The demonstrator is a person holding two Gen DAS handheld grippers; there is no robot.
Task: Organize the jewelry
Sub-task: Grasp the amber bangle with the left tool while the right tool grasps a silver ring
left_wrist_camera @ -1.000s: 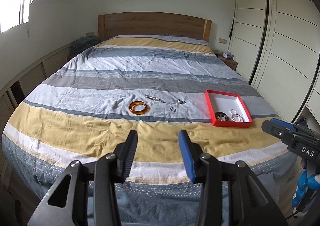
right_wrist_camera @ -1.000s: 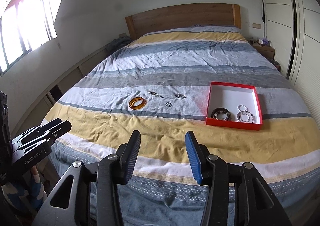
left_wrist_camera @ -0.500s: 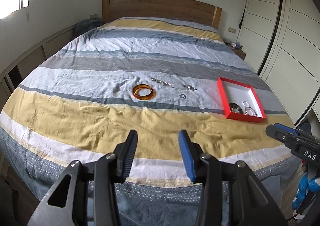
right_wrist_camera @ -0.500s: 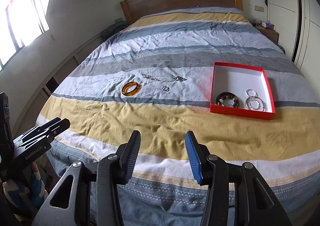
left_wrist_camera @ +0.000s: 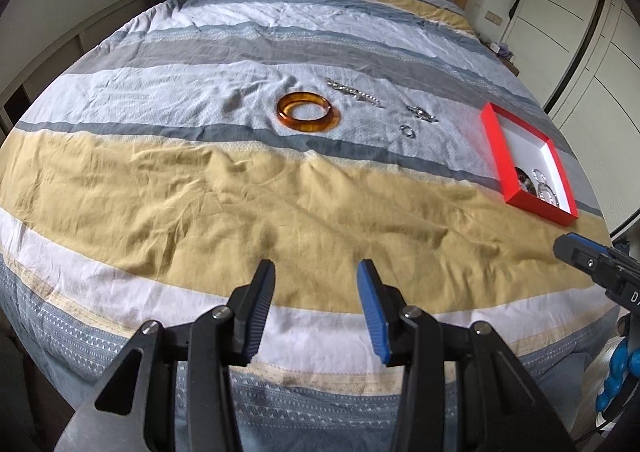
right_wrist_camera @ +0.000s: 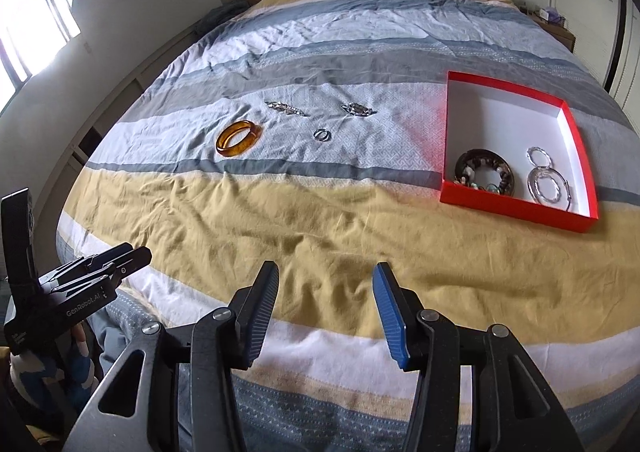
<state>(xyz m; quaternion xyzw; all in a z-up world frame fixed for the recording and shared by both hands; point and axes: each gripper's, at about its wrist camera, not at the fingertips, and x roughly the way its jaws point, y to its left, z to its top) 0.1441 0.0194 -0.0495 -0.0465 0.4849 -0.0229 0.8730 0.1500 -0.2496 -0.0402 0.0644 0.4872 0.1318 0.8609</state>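
Right wrist view: right gripper [right_wrist_camera: 325, 277] and left gripper [left_wrist_camera: 316, 274] both released, amber bangle [right_wrist_camera: 238, 138] at eleven o'clock, red box [right_wrist_camera: 516, 208] at two.

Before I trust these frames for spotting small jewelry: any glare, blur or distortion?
Right wrist view: window blown out upper left, bed bowed by fisheye, small ring sharp. Left wrist view: same bowing, corners dark, red box contents partly hidden by its wall.

glossy amber bangle [right_wrist_camera: 238, 138]; wrinkled cloth duvet [right_wrist_camera: 320, 220]; shiny metal ring [right_wrist_camera: 322, 135].
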